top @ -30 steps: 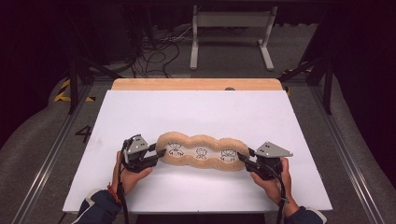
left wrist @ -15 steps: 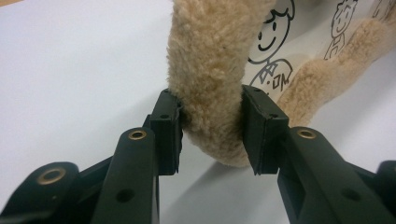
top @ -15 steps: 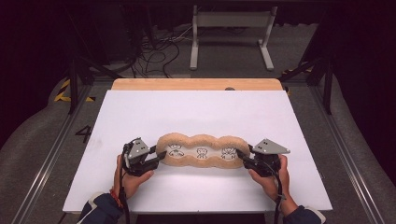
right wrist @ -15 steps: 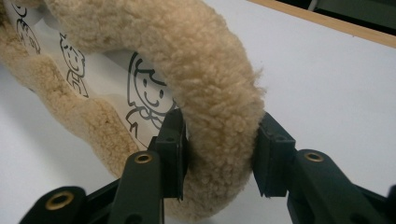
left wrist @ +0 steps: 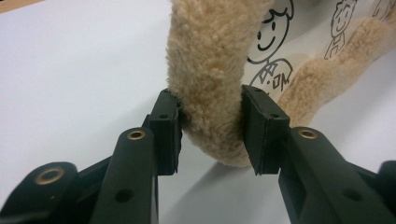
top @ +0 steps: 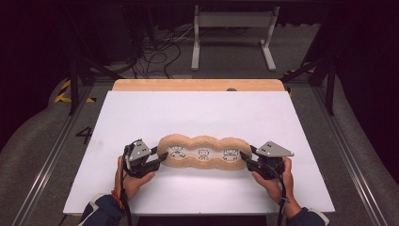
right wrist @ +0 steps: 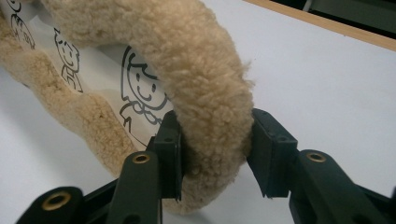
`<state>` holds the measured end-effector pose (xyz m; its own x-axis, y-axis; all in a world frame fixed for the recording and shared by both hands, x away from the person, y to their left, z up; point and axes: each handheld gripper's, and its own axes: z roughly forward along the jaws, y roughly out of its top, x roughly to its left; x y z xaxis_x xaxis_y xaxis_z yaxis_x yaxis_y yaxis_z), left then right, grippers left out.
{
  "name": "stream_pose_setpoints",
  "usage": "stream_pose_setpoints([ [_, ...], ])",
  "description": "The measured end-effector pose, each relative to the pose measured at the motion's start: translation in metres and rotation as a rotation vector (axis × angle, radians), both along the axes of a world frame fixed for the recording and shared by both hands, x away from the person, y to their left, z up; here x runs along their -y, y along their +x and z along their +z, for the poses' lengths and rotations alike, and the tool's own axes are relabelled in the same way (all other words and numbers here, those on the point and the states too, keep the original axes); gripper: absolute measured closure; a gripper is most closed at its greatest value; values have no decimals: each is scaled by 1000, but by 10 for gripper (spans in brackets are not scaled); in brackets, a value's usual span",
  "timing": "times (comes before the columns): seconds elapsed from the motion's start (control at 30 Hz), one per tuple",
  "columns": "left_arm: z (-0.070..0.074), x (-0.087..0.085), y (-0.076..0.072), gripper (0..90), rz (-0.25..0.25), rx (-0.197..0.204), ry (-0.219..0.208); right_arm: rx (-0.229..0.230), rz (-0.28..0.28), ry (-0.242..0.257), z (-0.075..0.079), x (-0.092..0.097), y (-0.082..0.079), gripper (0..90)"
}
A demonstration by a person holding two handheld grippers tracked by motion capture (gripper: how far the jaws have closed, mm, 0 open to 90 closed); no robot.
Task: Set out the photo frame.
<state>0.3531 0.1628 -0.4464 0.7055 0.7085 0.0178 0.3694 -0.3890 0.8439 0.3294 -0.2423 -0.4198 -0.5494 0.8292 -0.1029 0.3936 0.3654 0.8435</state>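
Two grippers are set at the ends of a fleecy tan cushion that lies across the near middle of the white table. At its left end, the left gripper is closed on the fleece rim, as a second ago. At the right end, the right gripper has just been easing open; its pads sit beside the rim, barely pressed. The cushion lies flatter than a second ago, so a release after set-down is judged likely.
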Motion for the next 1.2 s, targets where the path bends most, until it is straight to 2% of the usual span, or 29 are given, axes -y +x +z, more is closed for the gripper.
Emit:
stream_pose_setpoints([
  [0.1, 1, -1, -4, 581, -6, 14, 14, 2, 6, -12, 1, 0, -3, 586],
  [0.2, 4, -6, -7, 555, -8, 27, 7, 6, 16, -15, 3, 1, -7, 590],
  [0.3, 5, -9, -7, 604, -16, 39, 6, 2, 16, -12, 4, 3, -7, 635],
  [0.5, 3, -8, -4, 626, -6, 21, -24, -3, 14, -30, 6, 2, -7, 648],
  [0.87, 4, -4, -1, 623, -12, 30, -10, 9, 11, -37, 5, 5, -7, 644],
  [1.0, 4, -1, 2, 623, 2, 33, -3, 25, 7, -53, 6, 3, -3, 651],
  [1.2, 4, 2, 0, 627, -12, 37, -4, 19, 8, -57, 6, 8, -4, 650],
])
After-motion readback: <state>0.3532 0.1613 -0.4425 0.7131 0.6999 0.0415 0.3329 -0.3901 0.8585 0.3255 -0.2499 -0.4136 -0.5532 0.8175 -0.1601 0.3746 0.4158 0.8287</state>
